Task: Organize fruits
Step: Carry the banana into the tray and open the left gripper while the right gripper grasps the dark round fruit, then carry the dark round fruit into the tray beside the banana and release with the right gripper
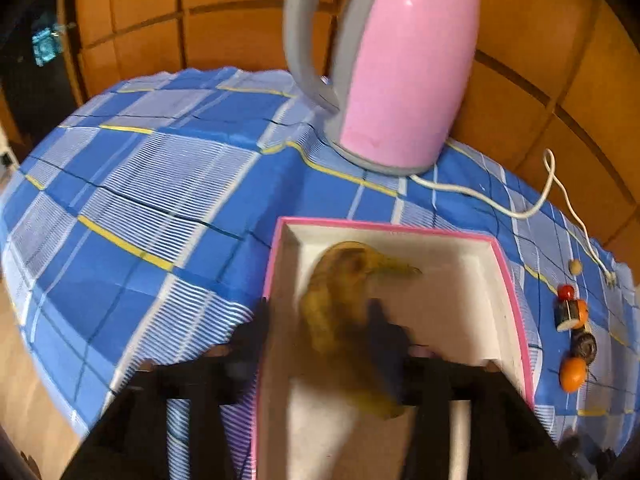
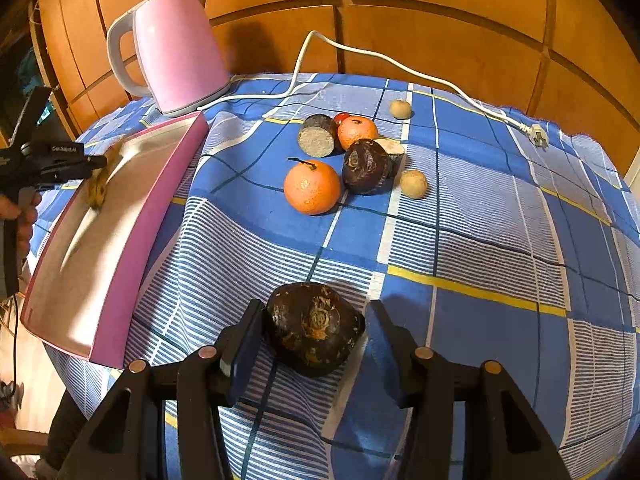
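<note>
The task is in the middle: one fruit is in the box, the others lie outside on the checked tablecloth (image 2: 480, 240).

The left gripper (image 1: 320, 324) is over the pink-edged box (image 1: 516, 300) with a banana (image 1: 340, 304) between its fingers. The picture is blurred there. One finger seems to be outside the box wall and the other against the banana, so I cannot tell if the fingers clamp it or have let it go. In the right wrist view the banana is low inside the box, near the bottom.

The right gripper (image 2: 314, 344) has its fingers apart around a dark brown fruit (image 2: 314, 326) (it looks like a water chestnut, but I am not sure). The left pad seems to touch it, and the right pad is just beside it with a small gap. The fruit rests on the cloth.

Further away is a group: two tangerines (image 2: 312, 187), another dark fruit (image 2: 366, 166), a cut dark piece (image 2: 318, 136), a small red fruit (image 2: 341, 117) and two pale round ones (image 2: 413, 184). A pink kettle (image 2: 178, 48) with a white cord (image 2: 400, 62) stands behind the box.

I think the next move is to close the right fingers on the dark fruit, lift it and carry it left to the box. Its surface is round, so the pads must press at the widest part, or it may slip out.
</note>
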`<action>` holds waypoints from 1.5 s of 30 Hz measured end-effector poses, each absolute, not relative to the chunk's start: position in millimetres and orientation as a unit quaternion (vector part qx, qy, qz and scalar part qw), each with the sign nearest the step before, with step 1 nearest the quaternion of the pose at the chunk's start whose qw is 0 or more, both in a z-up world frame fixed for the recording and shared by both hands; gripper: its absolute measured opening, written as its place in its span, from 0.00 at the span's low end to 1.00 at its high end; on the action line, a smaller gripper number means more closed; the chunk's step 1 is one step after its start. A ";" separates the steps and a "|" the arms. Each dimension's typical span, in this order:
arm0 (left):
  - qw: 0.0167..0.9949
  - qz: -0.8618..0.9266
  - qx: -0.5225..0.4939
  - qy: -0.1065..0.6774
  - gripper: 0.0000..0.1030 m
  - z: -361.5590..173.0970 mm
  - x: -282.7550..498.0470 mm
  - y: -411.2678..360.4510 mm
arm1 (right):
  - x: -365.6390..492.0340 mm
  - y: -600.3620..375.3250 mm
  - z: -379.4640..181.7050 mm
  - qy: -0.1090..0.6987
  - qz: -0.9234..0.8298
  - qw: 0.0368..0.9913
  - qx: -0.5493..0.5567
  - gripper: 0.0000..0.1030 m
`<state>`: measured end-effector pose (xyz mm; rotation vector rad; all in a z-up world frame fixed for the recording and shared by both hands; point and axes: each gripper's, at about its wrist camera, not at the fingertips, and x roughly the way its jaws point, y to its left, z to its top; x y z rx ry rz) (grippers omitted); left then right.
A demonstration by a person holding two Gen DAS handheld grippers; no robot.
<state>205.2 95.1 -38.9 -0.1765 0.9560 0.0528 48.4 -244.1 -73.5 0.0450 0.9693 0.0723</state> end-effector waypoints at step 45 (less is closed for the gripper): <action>0.913 -0.037 -0.071 0.400 0.73 -7.7 49.2 50.3 | 46.1 -240.7 -63.8 0.461 0.043 0.886 0.028 0.50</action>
